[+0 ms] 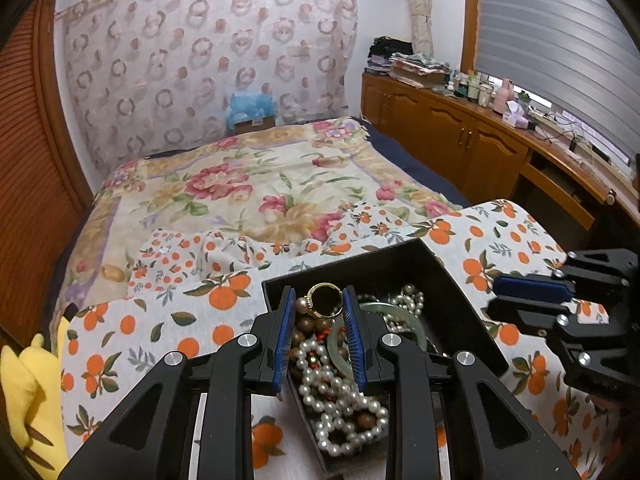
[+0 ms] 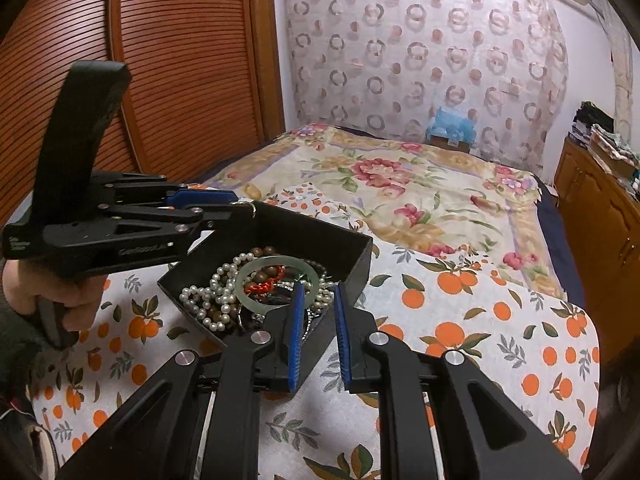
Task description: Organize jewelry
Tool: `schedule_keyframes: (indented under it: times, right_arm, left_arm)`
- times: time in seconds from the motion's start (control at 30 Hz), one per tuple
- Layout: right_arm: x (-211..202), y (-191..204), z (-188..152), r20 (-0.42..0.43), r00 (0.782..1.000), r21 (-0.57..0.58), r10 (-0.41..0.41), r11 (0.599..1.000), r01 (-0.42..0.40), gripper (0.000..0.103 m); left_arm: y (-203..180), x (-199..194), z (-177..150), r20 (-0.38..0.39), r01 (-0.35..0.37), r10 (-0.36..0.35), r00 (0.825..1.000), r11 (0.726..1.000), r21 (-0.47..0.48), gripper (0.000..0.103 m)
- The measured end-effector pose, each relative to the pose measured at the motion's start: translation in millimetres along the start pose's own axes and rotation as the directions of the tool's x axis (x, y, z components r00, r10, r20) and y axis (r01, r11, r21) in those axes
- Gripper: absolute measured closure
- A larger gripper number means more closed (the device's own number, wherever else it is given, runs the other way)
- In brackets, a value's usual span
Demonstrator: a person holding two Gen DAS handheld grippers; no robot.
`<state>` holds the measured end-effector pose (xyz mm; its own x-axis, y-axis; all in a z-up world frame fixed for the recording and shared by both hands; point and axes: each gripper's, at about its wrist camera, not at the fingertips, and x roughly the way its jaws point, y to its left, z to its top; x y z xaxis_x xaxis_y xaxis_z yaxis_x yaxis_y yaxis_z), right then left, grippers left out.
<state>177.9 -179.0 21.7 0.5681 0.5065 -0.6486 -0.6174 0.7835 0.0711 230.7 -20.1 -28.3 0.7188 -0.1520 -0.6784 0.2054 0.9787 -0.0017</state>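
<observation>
Overhead, the left tongs (image 1: 318, 300) pinch a gold ring (image 1: 323, 300) above the black box (image 2: 352, 254); right tongs (image 2: 318, 294) hang parted over its near rim.

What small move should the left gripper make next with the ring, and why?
Probably carry the ring sideways, clear of the box, and set it on the cloth. The left gripper pinches the ring above the tangled pearls and bangle; the right gripper waits empty.

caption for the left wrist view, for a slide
Left gripper holds a gold ring above a black box of pearls and beads on an orange-print cloth.
</observation>
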Motion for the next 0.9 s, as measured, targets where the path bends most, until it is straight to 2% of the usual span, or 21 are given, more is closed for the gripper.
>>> schedule_keyframes:
  times: [0.13, 0.2, 0.27, 0.43, 0.53, 0.7, 0.77, 0.9]
  right_arm:
    - [-1, 0, 0, 0.001, 1.000, 0.001, -0.001, 1.000, 0.001, 0.086]
    - [-1, 0, -2, 0.001, 1.000, 0.002, -0.003, 1.000, 0.003, 0.086]
    - [-2, -1, -3, 0.001, 1.000, 0.006, -0.008, 1.000, 0.008, 0.086]
    - [-5, -4, -8, 0.003, 1.000, 0.026, -0.023, 0.999, 0.023, 0.086]
    - [-9, -4, -11, 0.010, 0.999, 0.040, -0.033, 0.999, 0.032, 0.086]
    - [-18, -2, -17, 0.022, 0.998, 0.066, -0.061, 0.996, 0.059, 0.085]
    - [-22, -1, -20, 0.028, 0.997, 0.078, -0.072, 0.994, 0.070, 0.078]
    - [-34, 1, -24, 0.044, 0.995, 0.101, -0.091, 0.991, 0.086, 0.072]
  left_arm:
    - [0, 4, 1, -0.008, -0.002, 0.002, 1.000, 1.000, -0.006, 0.080]
    - [0, 5, 0, -0.013, -0.004, 0.004, 1.000, 1.000, -0.010, 0.077]
    - [1, 4, -1, -0.015, -0.007, 0.007, 1.000, 1.000, -0.012, 0.068]
    - [2, -3, -8, -0.012, -0.007, 0.007, 1.000, 1.000, -0.026, 0.067]
    - [1, -10, -14, -0.006, -0.009, 0.009, 1.000, 0.999, -0.033, 0.059]
    - [-1, -24, -26, 0.000, -0.008, 0.008, 1.000, 0.999, -0.047, 0.057]
    - [-2, -32, -30, 0.006, -0.019, 0.019, 1.000, 0.999, -0.048, 0.045]
    - [-5, -48, -39, 0.023, -0.037, 0.039, 0.999, 0.998, -0.054, 0.032]
